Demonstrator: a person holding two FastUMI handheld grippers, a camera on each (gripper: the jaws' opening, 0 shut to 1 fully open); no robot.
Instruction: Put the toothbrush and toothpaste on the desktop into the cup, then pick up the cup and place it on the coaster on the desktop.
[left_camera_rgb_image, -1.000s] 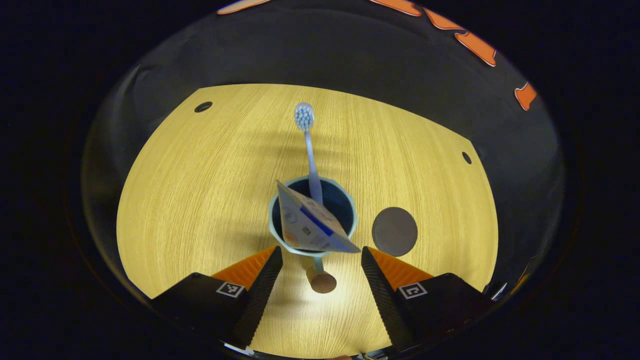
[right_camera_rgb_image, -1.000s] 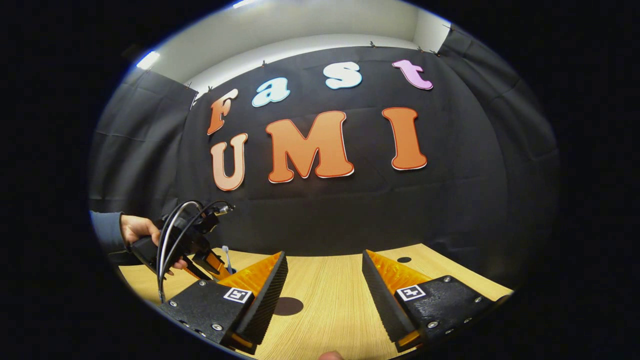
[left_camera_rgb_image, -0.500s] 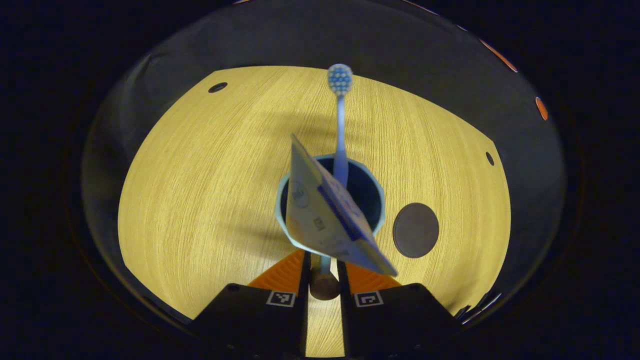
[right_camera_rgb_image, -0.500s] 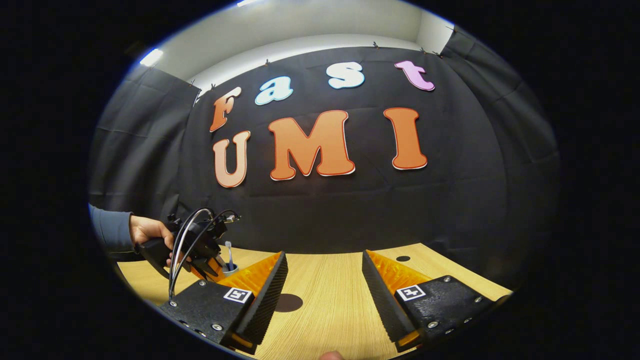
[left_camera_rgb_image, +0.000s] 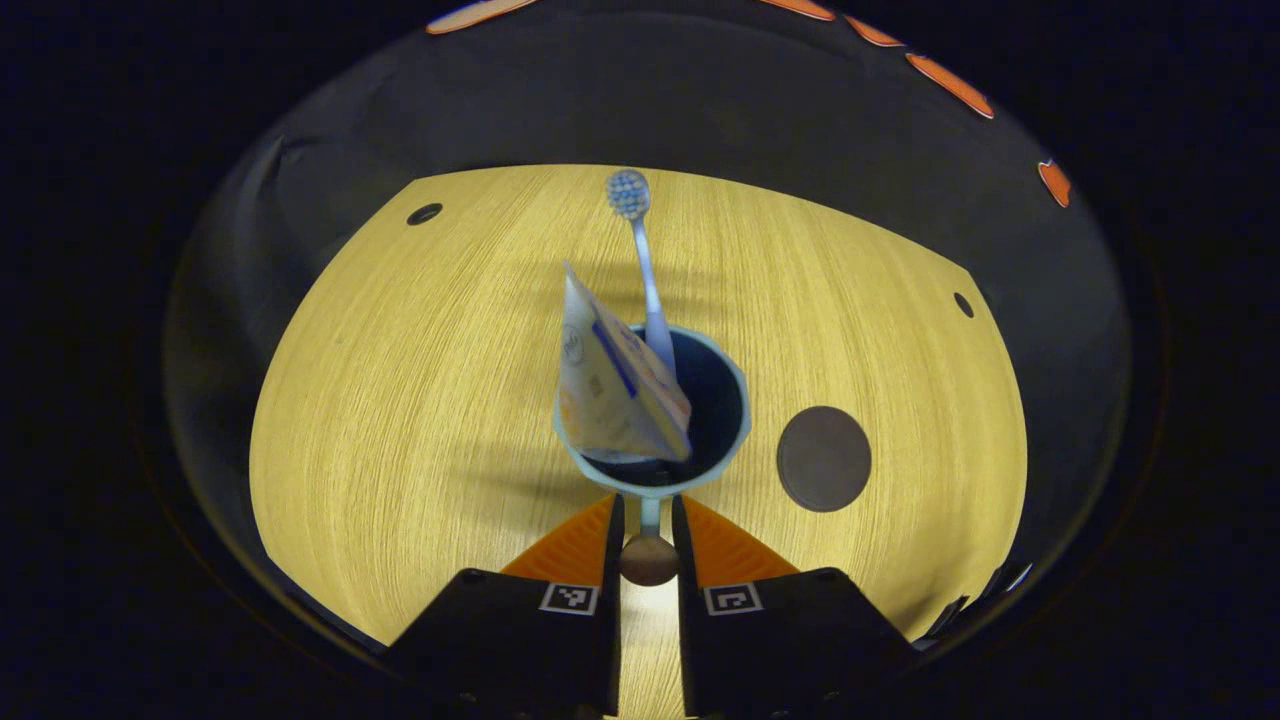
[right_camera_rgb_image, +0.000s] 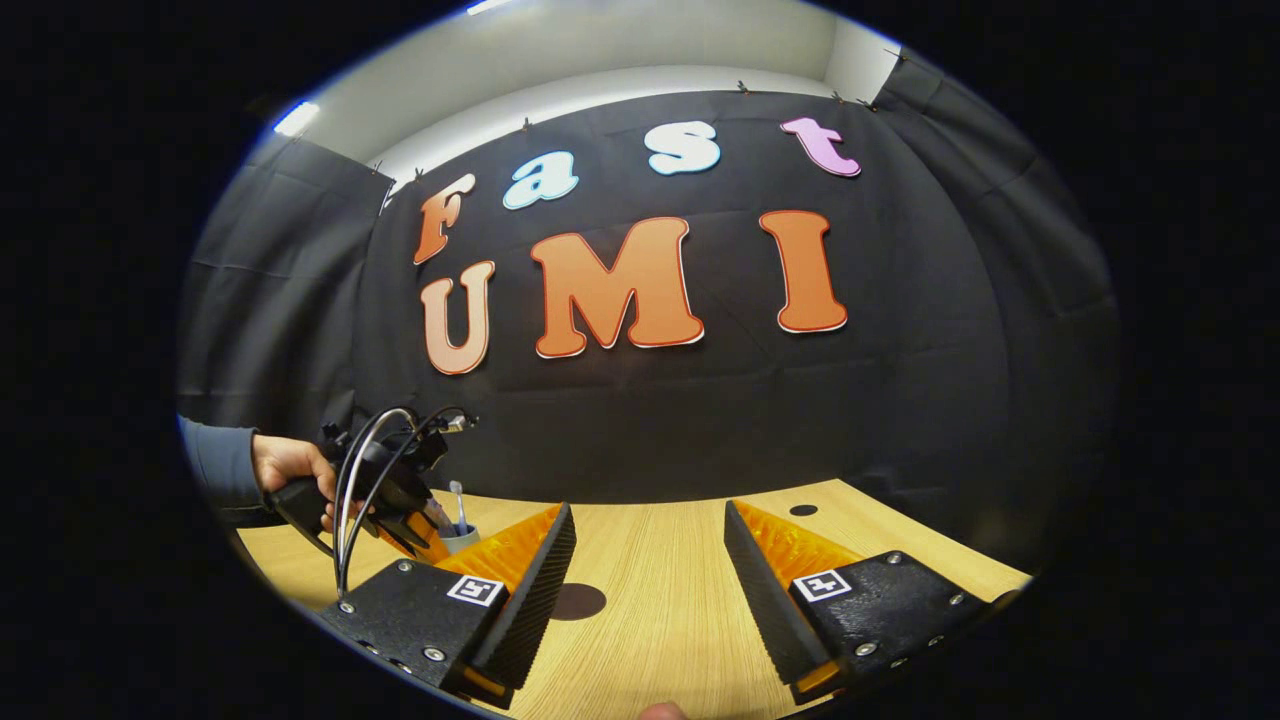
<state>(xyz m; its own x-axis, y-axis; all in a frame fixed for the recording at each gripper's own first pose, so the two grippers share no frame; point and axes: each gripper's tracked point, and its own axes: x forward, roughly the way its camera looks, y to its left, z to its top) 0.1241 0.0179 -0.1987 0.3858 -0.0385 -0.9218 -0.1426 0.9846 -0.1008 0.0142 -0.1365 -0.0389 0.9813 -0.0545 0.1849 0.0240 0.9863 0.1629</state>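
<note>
In the left gripper view a pale blue cup (left_camera_rgb_image: 742, 400) stands on the wooden desktop (left_camera_rgb_image: 400, 380). A blue toothbrush (left_camera_rgb_image: 645, 285) rises from it, head up. A white toothpaste tube (left_camera_rgb_image: 610, 385) leans on the cup's left rim. My left gripper (left_camera_rgb_image: 647, 505) is shut on the cup's handle (left_camera_rgb_image: 649, 558), which ends in a brown knob. The dark round coaster (left_camera_rgb_image: 824, 458) lies just right of the cup. I cannot tell whether the cup is off the desktop. In the right gripper view my right gripper (right_camera_rgb_image: 648, 520) hangs open over the desktop, with the coaster (right_camera_rgb_image: 580, 601) beside its left finger.
At the left of the right gripper view, a hand (right_camera_rgb_image: 285, 465) with a blue sleeve holds the left gripper (right_camera_rgb_image: 395, 495) at the cup (right_camera_rgb_image: 460, 540). The desktop has small dark holes near its far corners (left_camera_rgb_image: 425, 213). The black booth wall stands behind it.
One second ago the left gripper stood open around the handle; it has since shut on it. The toothpaste tube has swung from the cup's front right to its left rim. The right gripper stays put.
</note>
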